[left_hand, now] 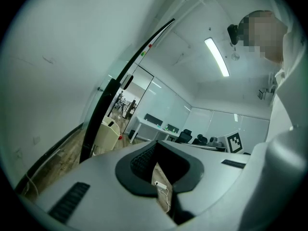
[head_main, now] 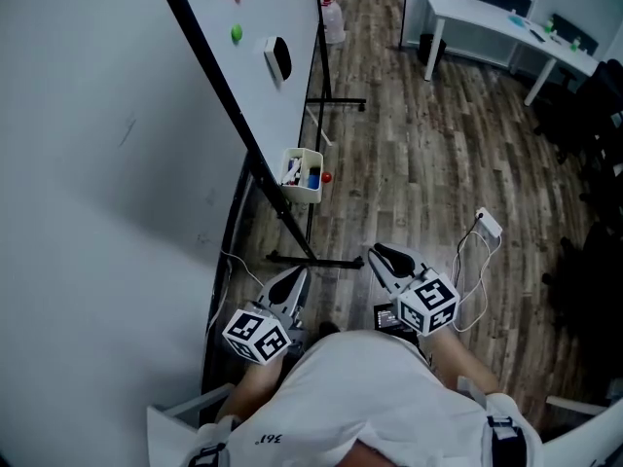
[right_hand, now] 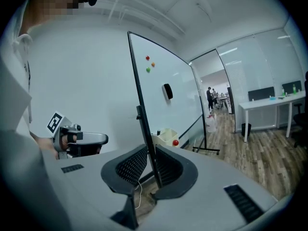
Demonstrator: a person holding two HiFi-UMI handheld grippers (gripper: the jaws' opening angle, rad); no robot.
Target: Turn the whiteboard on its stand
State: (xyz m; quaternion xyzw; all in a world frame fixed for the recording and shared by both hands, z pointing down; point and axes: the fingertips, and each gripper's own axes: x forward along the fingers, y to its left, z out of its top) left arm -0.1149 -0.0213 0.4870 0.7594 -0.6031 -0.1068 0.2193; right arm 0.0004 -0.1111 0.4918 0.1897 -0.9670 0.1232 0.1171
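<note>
The whiteboard (head_main: 263, 27) stands tilted on its black stand, seen edge-on from above, with its foot bar (head_main: 316, 260) on the wood floor. Coloured magnets (head_main: 236, 33) and an eraser (head_main: 279, 58) stick to its face. My left gripper (head_main: 297, 275) hangs low by the person's body, short of the foot bar, shut on nothing. My right gripper (head_main: 375, 253) is beside it, jaws together and holding nothing. In the right gripper view the stand's post (right_hand: 142, 124) rises behind the gripper (right_hand: 150, 148), apart from it. The left gripper view shows the jaws (left_hand: 155, 146) closed and the board's edge (left_hand: 130, 81) ahead.
A cream box of markers (head_main: 304, 175) hangs on the stand. A white wall (head_main: 88, 163) runs close behind the board. A power strip with cable (head_main: 489, 223) lies on the floor at right. A white desk (head_main: 487, 22) and dark chairs (head_main: 594, 105) stand farther off.
</note>
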